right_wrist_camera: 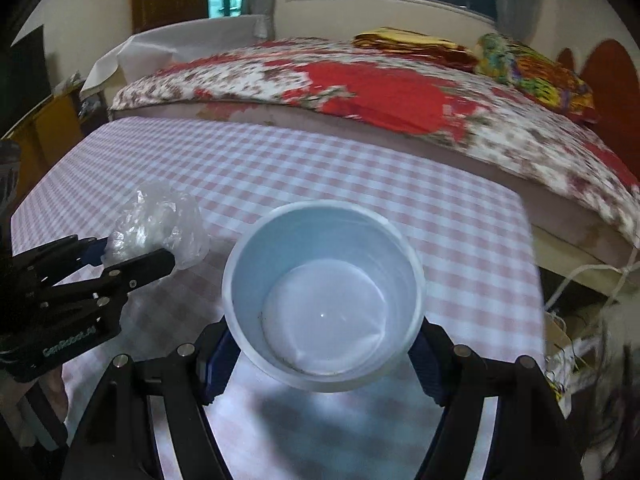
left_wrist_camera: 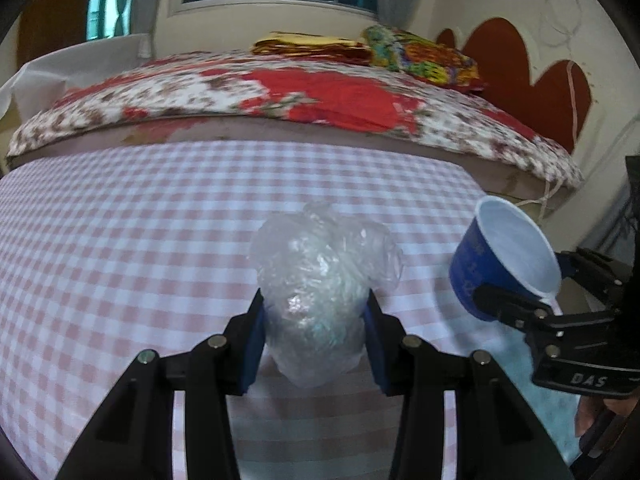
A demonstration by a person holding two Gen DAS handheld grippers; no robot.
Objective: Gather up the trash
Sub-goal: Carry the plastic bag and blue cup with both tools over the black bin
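Already both pieces of trash are off the checkered worktop [left_wrist_camera: 120, 220]: the left gripper [left_wrist_camera: 314, 320] clamps a crumpled clear plastic bag [left_wrist_camera: 320, 280], the right gripper [right_wrist_camera: 320, 354] a blue paper cup [right_wrist_camera: 320, 300]. Seen from the left wrist, the cup's open mouth sits just right of the bag, tilted toward it.

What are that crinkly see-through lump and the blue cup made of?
The crumpled lump looks like thin clear plastic film: glossy, wrinkled, with the checked cloth faintly visible through it. The cup seems to be coated paper or thin plastic, I can't tell which: printed blue outside, smooth white inside, with a rolled rim.
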